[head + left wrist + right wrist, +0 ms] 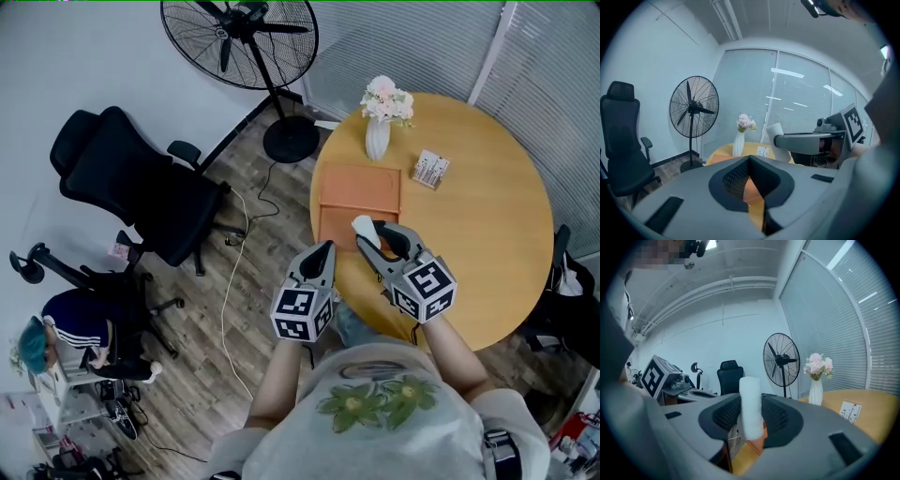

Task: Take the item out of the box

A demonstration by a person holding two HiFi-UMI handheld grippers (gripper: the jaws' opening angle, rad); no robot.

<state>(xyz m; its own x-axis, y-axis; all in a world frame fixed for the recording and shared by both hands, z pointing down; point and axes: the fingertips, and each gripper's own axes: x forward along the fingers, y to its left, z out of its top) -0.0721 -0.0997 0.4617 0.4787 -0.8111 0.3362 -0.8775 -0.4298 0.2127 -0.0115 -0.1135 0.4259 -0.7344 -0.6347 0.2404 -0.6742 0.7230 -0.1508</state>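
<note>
The right gripper [752, 422] fills the lower half of the frame, its grey plastic jaws closed against a white cylindrical roll [750, 399] of soft-looking material that stands upright between the ribbed pads at centre. At the left edge sits the left gripper [670, 380] with its black-and-white marker cube. Behind the roll stands a black office chair [730, 375]; just right of it is a black pedestal fan [781, 360]. At the lower right, a round wooden table [872, 404] bears a white ceramic vase [815, 393] of pale pink flowers [817, 365] and a small white card [851, 411]. Slatted window blinds [843, 319] cover the right.
</note>
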